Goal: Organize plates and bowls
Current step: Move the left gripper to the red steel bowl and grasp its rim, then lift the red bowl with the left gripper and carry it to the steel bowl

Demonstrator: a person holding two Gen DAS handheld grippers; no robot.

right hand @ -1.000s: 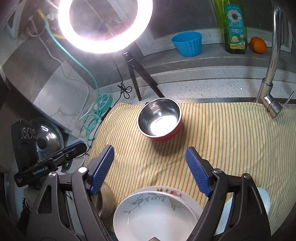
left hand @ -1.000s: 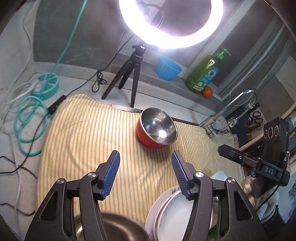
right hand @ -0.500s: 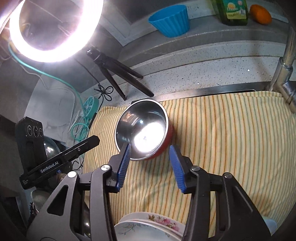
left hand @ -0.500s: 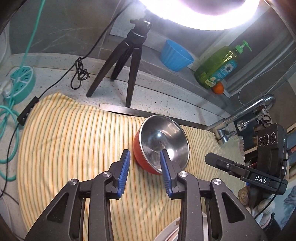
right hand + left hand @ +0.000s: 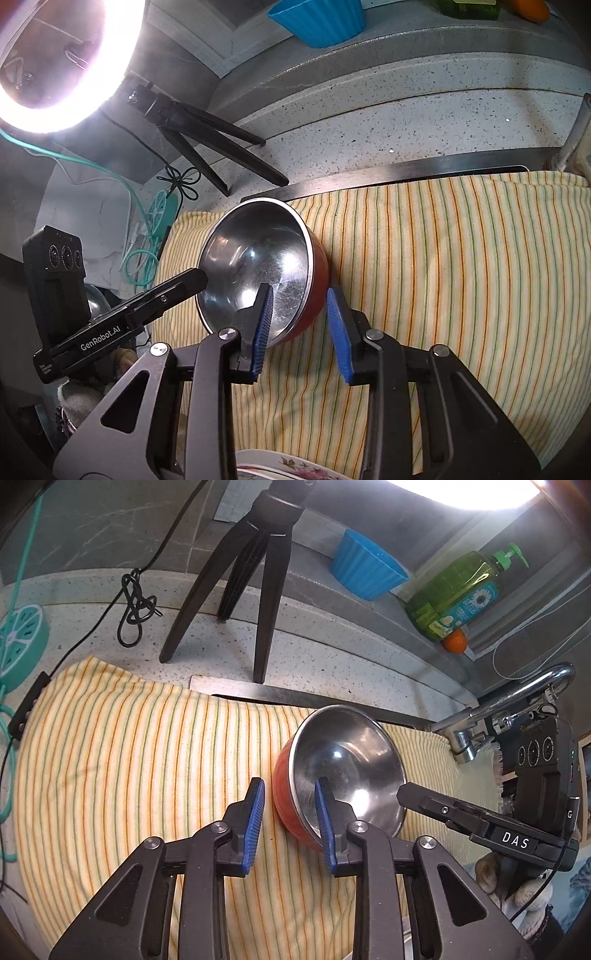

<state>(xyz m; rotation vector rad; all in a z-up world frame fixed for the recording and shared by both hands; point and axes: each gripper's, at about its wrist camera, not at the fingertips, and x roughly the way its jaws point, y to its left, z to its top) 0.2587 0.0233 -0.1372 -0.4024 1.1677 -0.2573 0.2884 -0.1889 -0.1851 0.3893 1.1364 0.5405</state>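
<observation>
**Spotter:** Left wrist view has your left gripper [image 5: 290, 821] straddling the near wall of the red bowl [image 5: 282, 794]. One blue pad is inside against the steel lining, the other outside, and its jaws are closing. A gap shows between the outer pad and the red wall, so you don't have a grip yet.

**Operator's aide:** On the other side, your right gripper [image 5: 301, 330] straddles the opposite stretch of rim the same way, one pad in the bowl [image 5: 258, 266], one outside. Those jaws are closing too, with the wall between them but not visibly pinched.

**Spotter:** The bowl sits tipped on the striped cloth [image 5: 129, 757], mouth leaning toward you, near the back edge where the metal strip [image 5: 236, 690] runs. The tripod [image 5: 255, 579] stands behind it, well apart.

**Operator's aide:** Expect it to be light and rigid, I'd judge, being thin steel in a coloured shell. It won't crush, but the polished inside looks slippery, so a shallow bite could slide off.

**Spotter:** Take the wall just under the rolled rim, pads square to it, one gripper on each side. That should keep it from swinging when you lift.

**Operator's aide:** Mind the floral plate [image 5: 273, 467] at the bottom edge of the right view. That one looks fragile, so set the bowl down gently if it goes there.
</observation>
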